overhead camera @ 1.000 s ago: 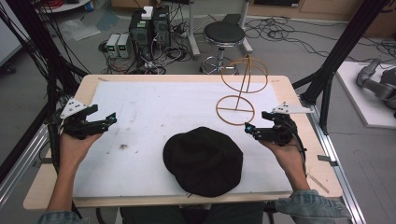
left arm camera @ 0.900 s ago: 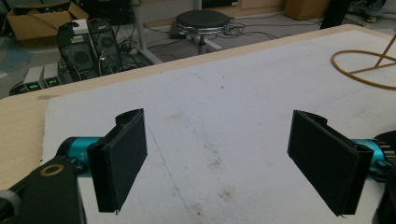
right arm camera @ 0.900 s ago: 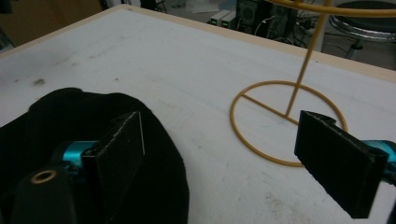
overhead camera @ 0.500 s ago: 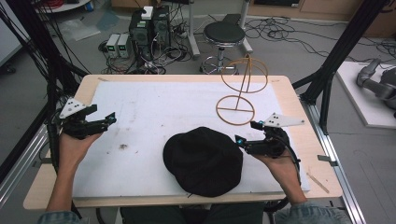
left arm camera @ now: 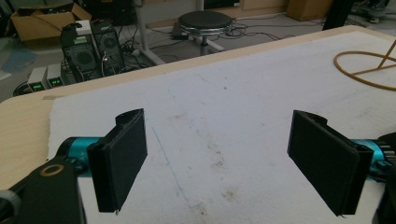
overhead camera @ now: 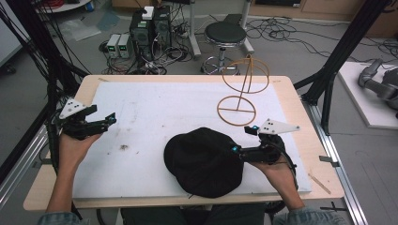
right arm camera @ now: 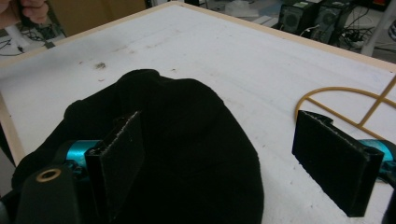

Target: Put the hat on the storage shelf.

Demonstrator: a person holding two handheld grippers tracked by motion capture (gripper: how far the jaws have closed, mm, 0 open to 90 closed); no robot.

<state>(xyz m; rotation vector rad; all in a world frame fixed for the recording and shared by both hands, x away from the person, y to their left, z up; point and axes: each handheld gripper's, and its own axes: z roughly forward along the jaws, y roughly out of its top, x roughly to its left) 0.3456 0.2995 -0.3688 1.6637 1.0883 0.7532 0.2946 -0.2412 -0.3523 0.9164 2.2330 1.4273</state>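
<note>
A black hat (overhead camera: 204, 161) lies on the white board (overhead camera: 164, 103) near the front middle. Behind it to the right stands a tan wire hat stand (overhead camera: 240, 91), a ring base with an upright hoop. My right gripper (overhead camera: 243, 139) is open at the hat's right edge. In the right gripper view one jaw hangs over the hat (right arm camera: 187, 140) and the other over bare board, with the gripper (right arm camera: 222, 121) pointing across the hat and the stand's ring (right arm camera: 345, 100) beyond. At the board's left edge my left gripper (overhead camera: 105, 123) is open and holds nothing. The left gripper view has the gripper (left arm camera: 215, 126) above stained board.
The wooden table rim (overhead camera: 187, 77) frames the board. Beyond the far edge are a round stool (overhead camera: 225, 35), computer boxes (overhead camera: 150, 26) and cables on the floor. Black frame poles (overhead camera: 347, 51) rise at both sides of the table.
My right gripper has moved left and toward the person, from beside the stand's base to the hat's right edge. The left gripper and the hat have stayed put.
</note>
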